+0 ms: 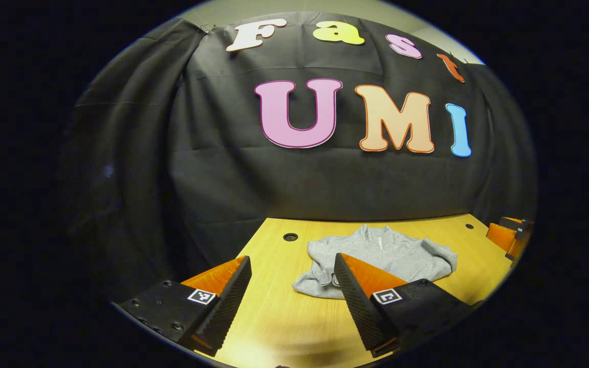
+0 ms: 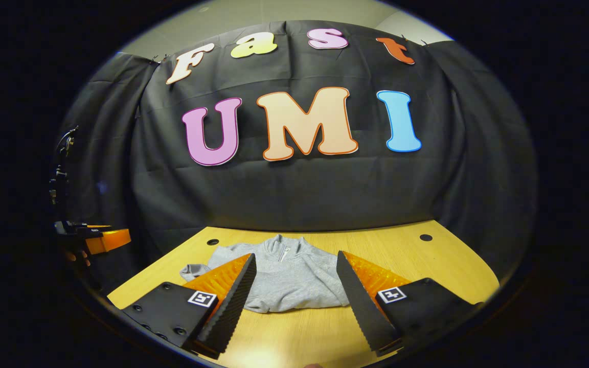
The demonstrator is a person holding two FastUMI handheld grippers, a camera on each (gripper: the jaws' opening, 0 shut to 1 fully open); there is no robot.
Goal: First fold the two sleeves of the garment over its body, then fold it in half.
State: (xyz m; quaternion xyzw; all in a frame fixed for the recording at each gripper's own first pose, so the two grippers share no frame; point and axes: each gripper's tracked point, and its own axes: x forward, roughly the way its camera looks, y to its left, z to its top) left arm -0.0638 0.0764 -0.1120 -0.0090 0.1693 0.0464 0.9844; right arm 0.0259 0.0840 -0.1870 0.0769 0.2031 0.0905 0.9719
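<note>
A grey garment [image 1: 382,254] with a short zip at its collar lies on the wooden table [image 1: 274,317], collar toward the back wall. It looks compact, its sides drawn in, with a bit of sleeve [image 2: 193,270] sticking out at the left in the right gripper view. My left gripper [image 1: 292,256] hovers open over the table, near and to the left of the garment, holding nothing. My right gripper [image 2: 296,254] is open too, just short of the garment's [image 2: 289,278] near hem, with nothing between its fingers.
The table has round cable holes near its back edge [image 1: 290,236] [image 2: 426,237]. The black cloth wall rises right behind it. The right gripper [image 1: 506,237] appears at the table's right edge in the left gripper view. The left gripper [image 2: 101,239] and a hand appear at the far left in the right gripper view.
</note>
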